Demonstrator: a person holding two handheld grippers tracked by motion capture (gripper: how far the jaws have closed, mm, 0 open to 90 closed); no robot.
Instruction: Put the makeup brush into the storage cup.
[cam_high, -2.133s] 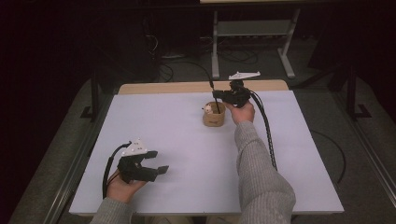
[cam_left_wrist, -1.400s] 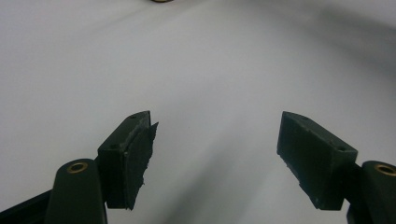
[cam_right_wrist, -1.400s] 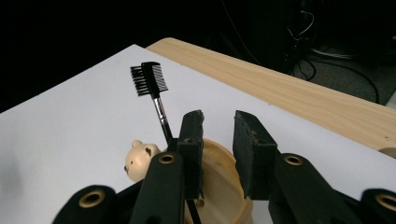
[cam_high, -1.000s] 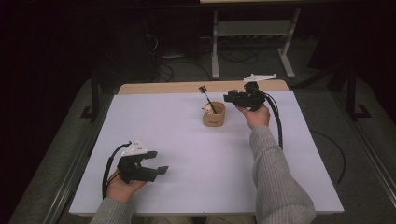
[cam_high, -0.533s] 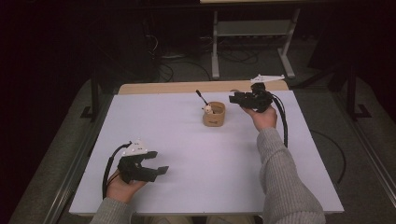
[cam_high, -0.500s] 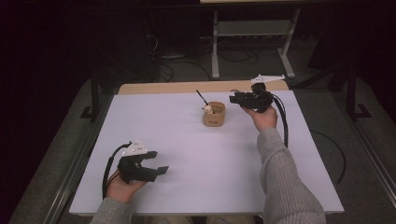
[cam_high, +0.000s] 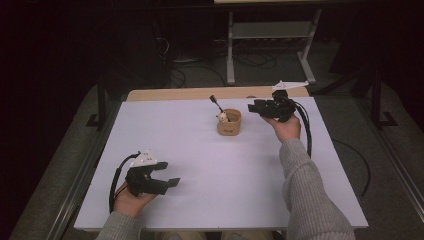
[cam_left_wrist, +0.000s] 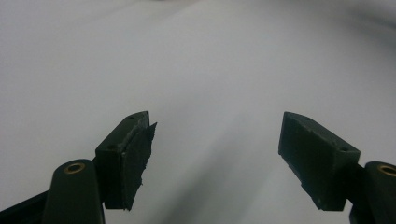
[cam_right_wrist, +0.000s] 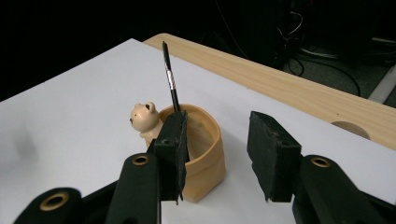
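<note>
Since the earlier frames, the right gripper (cam_high: 256, 107) has drawn back from the cup (cam_high: 229, 122) to a position just to the cup's right, and the pen (cam_high: 216, 104) now stands in the cup on its own, leaning away from that gripper. The left gripper (cam_high: 166, 175) has not shifted; it rests on the white table (cam_high: 240, 170), well apart from the cup on the near side.

Step in hand, as judged: release and retreat after placing the pen in the cup. Right gripper jaws stand apart, holding nothing; in the right gripper view the cup (cam_right_wrist: 201, 154) lies just beyond the jaws. Left gripper jaws also stand apart over bare table surface.

Next move, as judged: clear the right gripper away from the cup without brushing its wall, since the cup looks light and the pen (cam_right_wrist: 170, 79) leans on its rim.

Count:
- cups: one, with a bear figure (cam_right_wrist: 144, 120) on its rim
- pens: one
- grippers: two
</note>
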